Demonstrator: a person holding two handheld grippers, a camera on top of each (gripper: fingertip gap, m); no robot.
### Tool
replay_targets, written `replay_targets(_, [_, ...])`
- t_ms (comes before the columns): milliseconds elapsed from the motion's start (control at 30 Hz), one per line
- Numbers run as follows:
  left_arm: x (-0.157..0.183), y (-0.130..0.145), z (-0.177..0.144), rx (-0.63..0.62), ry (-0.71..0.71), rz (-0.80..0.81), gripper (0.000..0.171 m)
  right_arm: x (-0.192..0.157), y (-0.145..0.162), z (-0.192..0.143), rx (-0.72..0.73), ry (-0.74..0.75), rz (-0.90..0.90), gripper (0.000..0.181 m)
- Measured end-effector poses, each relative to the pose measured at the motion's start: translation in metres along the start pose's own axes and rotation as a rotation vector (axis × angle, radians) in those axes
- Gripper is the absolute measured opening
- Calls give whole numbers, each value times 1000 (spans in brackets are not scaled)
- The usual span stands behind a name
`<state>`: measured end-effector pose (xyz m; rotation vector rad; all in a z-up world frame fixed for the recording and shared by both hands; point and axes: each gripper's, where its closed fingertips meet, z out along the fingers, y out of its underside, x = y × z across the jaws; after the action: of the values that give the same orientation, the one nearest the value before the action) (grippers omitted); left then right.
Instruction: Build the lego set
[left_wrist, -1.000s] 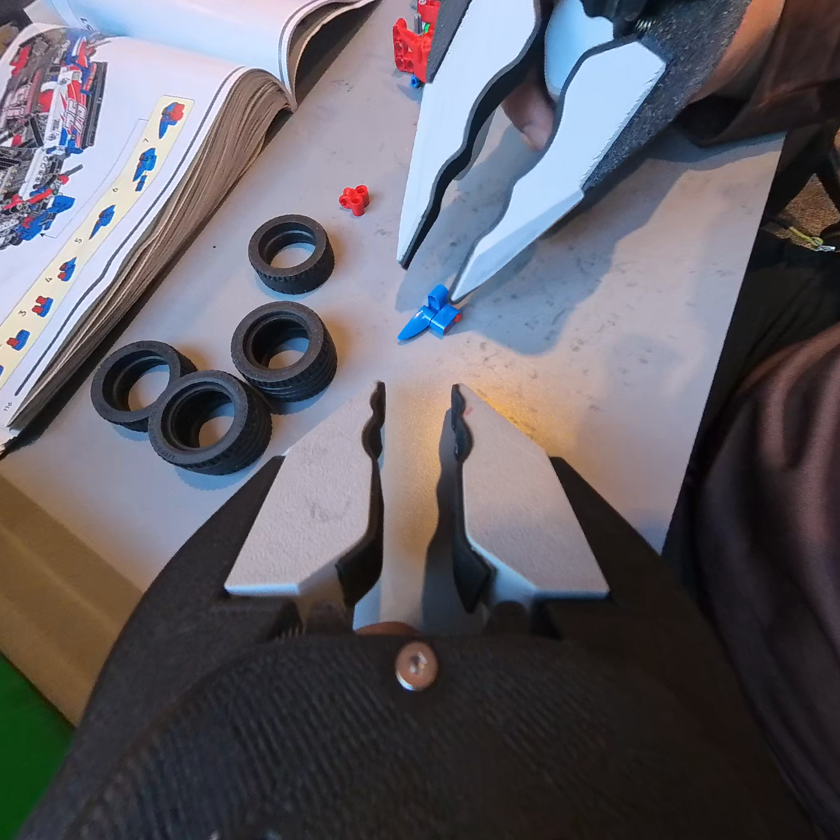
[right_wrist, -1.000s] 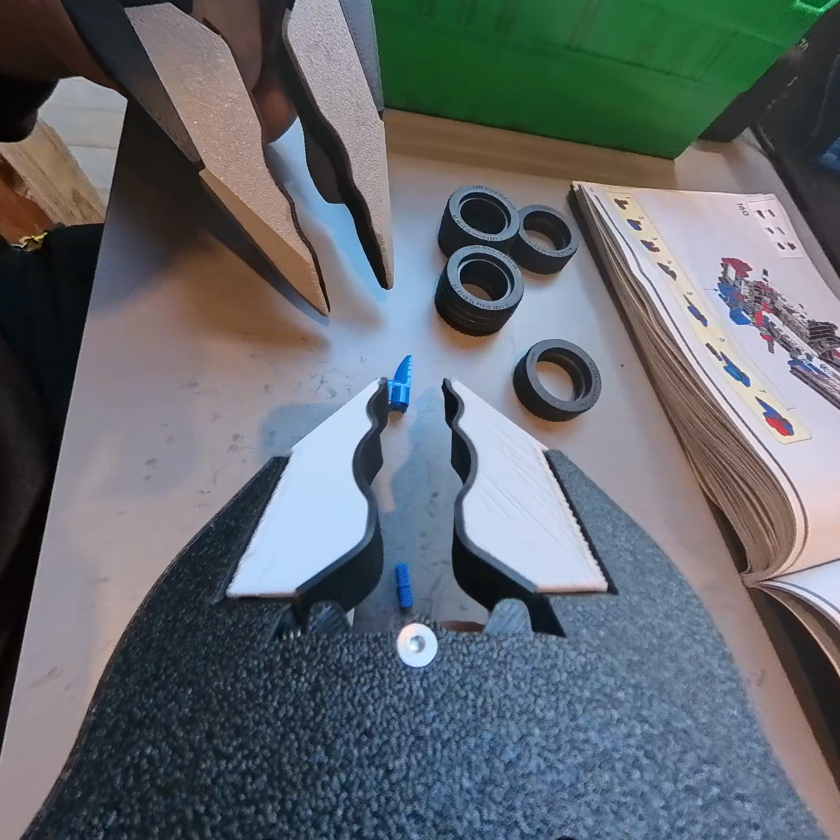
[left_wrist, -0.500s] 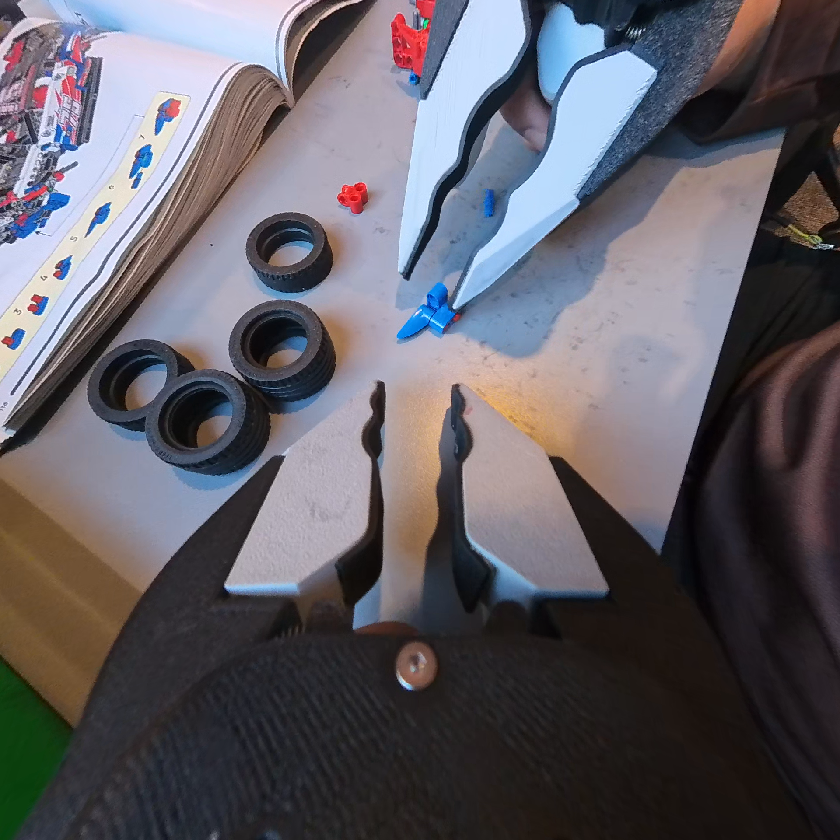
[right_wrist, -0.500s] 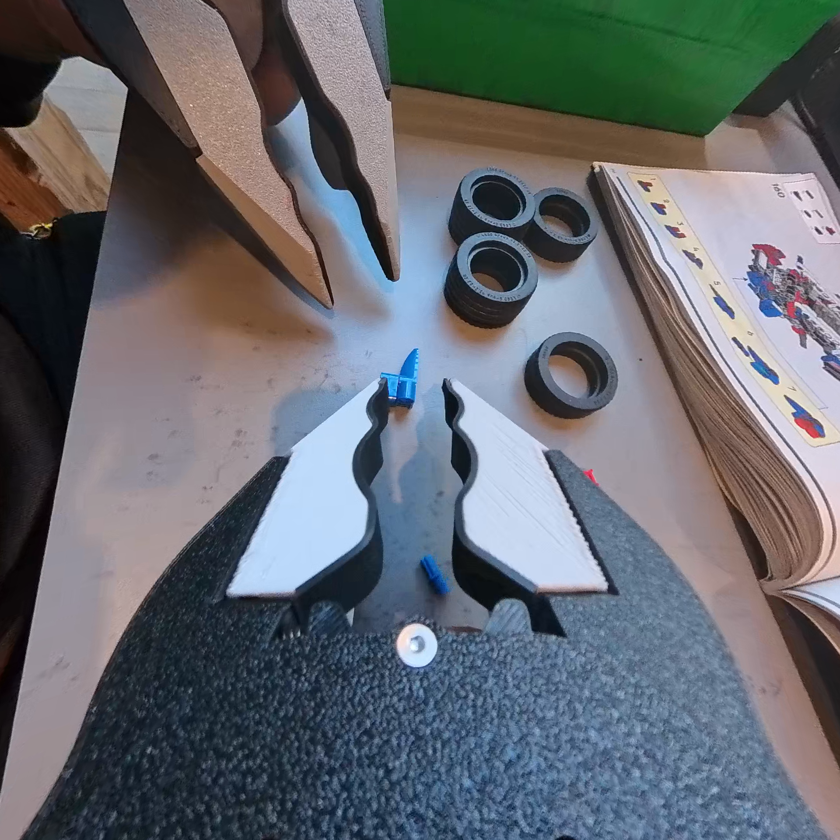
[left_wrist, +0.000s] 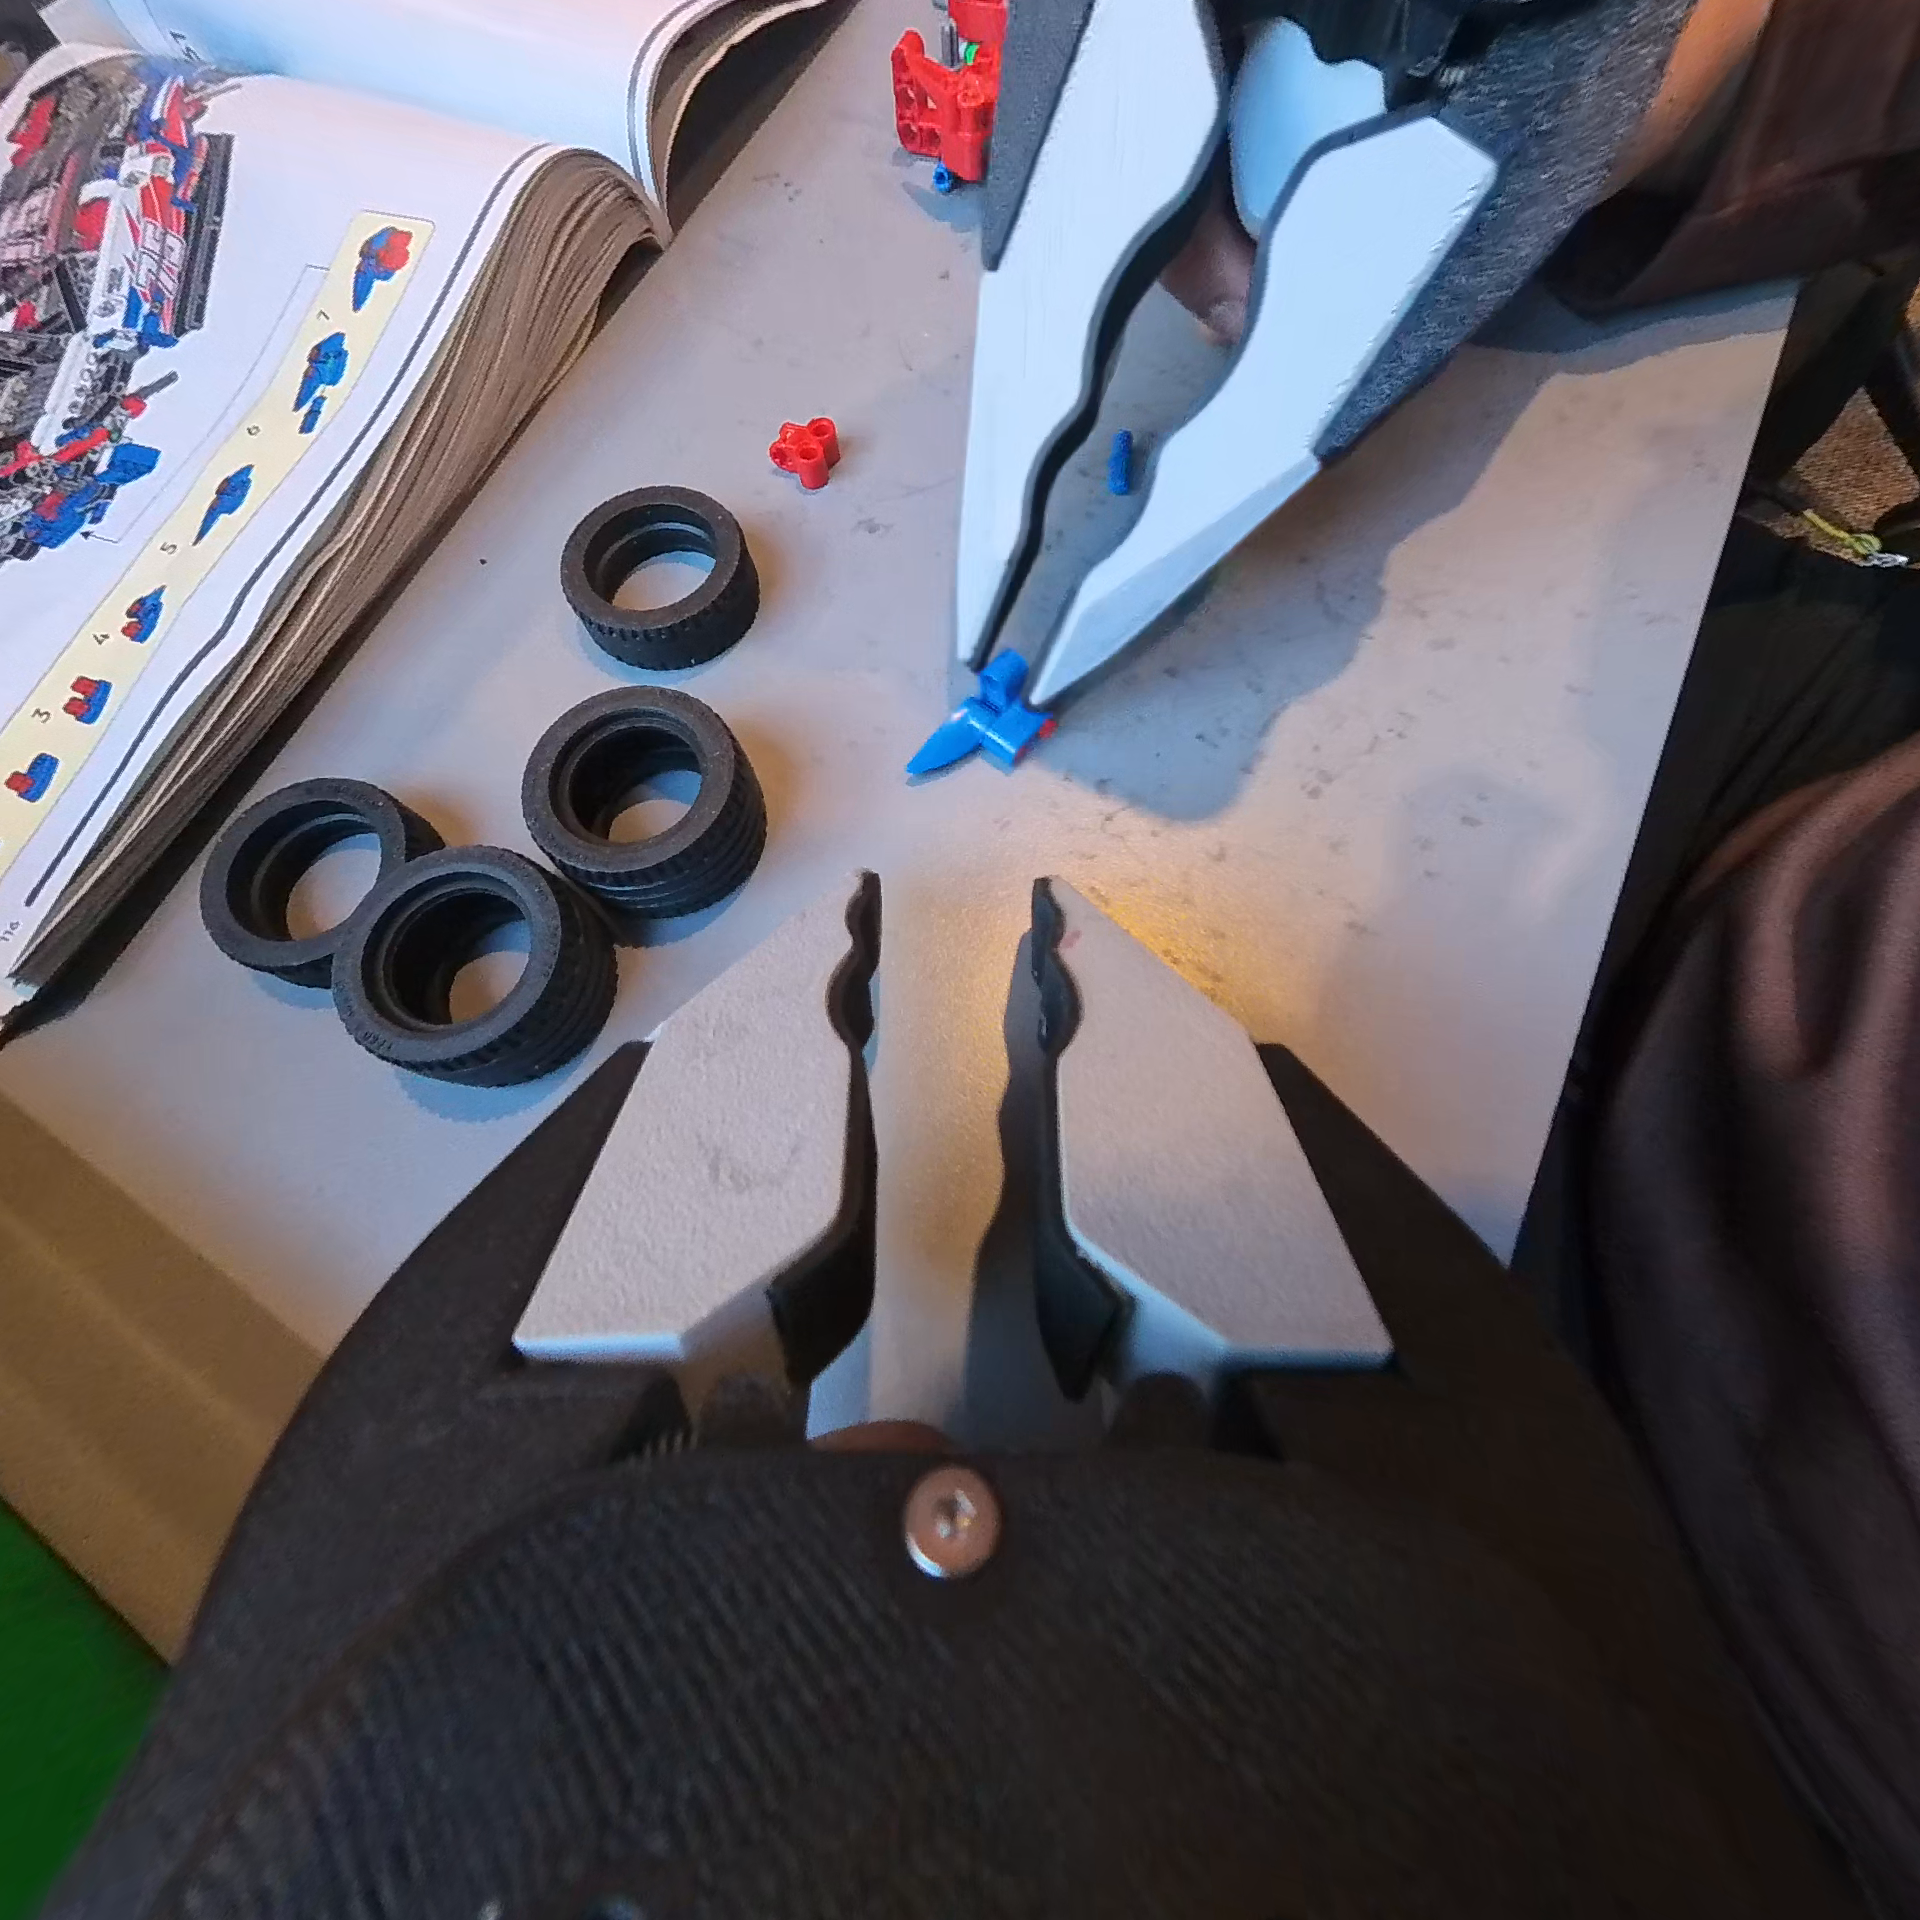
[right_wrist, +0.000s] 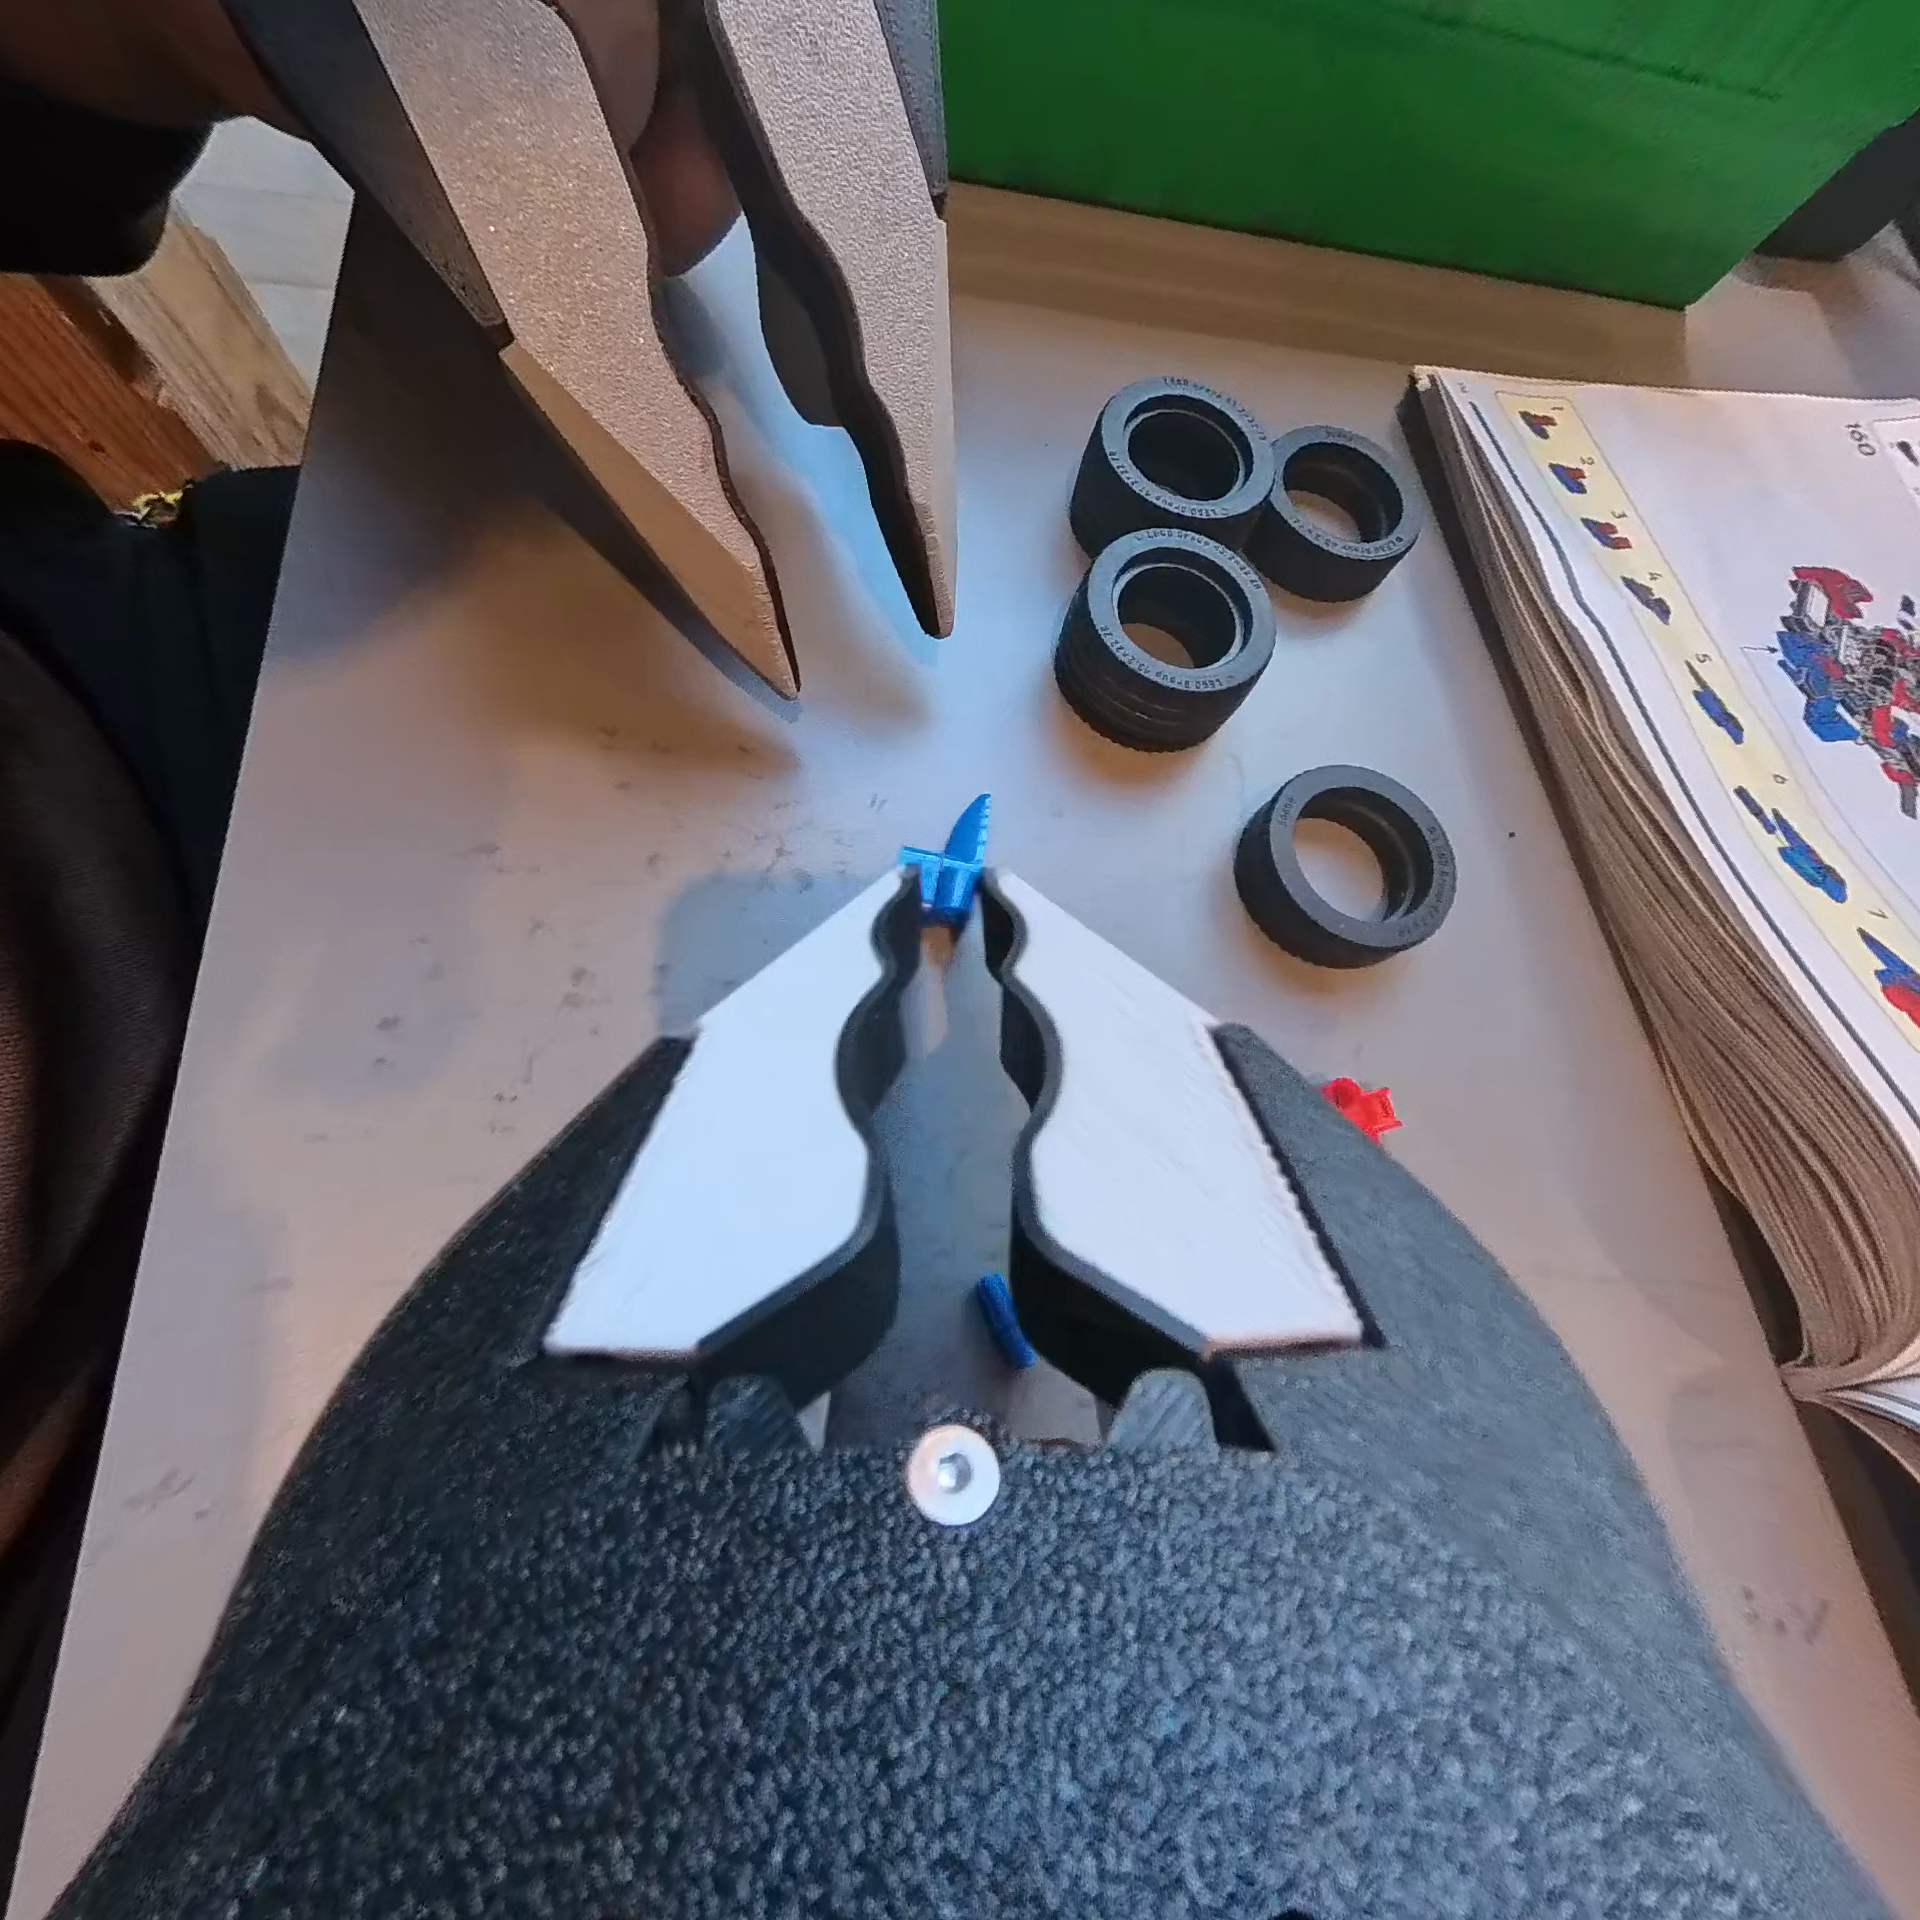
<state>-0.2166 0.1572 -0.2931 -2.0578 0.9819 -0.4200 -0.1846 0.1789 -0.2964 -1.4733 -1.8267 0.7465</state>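
A small blue pointed lego piece lies on the grey table. My right gripper has its two fingertips pinched on the piece's rear end, low at the table surface. The same grip shows in the left wrist view, where the right gripper comes in from the top onto the blue piece. A small blue pin lies on the table under the right gripper's fingers. My left gripper is open and empty, a short way in front of the piece, facing the right gripper.
Several black tyres lie left of the blue piece. An open instruction book lies beyond them. A small red piece and a red assembly sit farther back. A green bin stands past the table edge. About 5 centimetres separates my left fingertips from my right. About 8 centimetres separates my right fingertips from the small blue pin. It turns up in the left wrist view as well.
The right gripper's jaws have narrowed and closed on the blue piece, which has turned slightly. The left gripper has stayed in place, open.
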Motion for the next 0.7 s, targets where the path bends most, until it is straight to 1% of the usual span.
replay_targets(33, [0, 0, 0, 0, 0, 1, 27, 0, 0, 0, 2, -2, 0, 7])
replay_targets(167, [0, 1, 1, -5, -2, 4, 27, 1, -1, -1, 11, -2, 16, 7])
replay_targets(300, [0, 2, 2, -21, -9, 13, 27, 2, -7, -5, 58, -2, 20, 7])
replay_targets(400, [-1, 3, 3, -27, -11, 5, 27, -4, -12, -9, 97, 16, -49, 7])
replay_targets(533, [-2, -1, 3, -9, 13, -25, 27, -5, -15, -10, 112, 81, -125, 7])
replay_targets(567, [-2, -3, 3, 6, 9, -17, 26, -4, -16, -10, 121, 97, -134, 7])
replay_targets(633, [-2, -9, -1, 51, -20, 21, 17, -3, -20, -12, 143, 119, -146, 7])
replay_targets(667, [-1, -10, -1, 59, -31, 40, 13, -3, -21, -13, 154, 126, -150, 7])
replay_targets(700, [-1, -10, -1, 55, -39, 51, 13, -2, -21, -13, 158, 130, -150, 7])
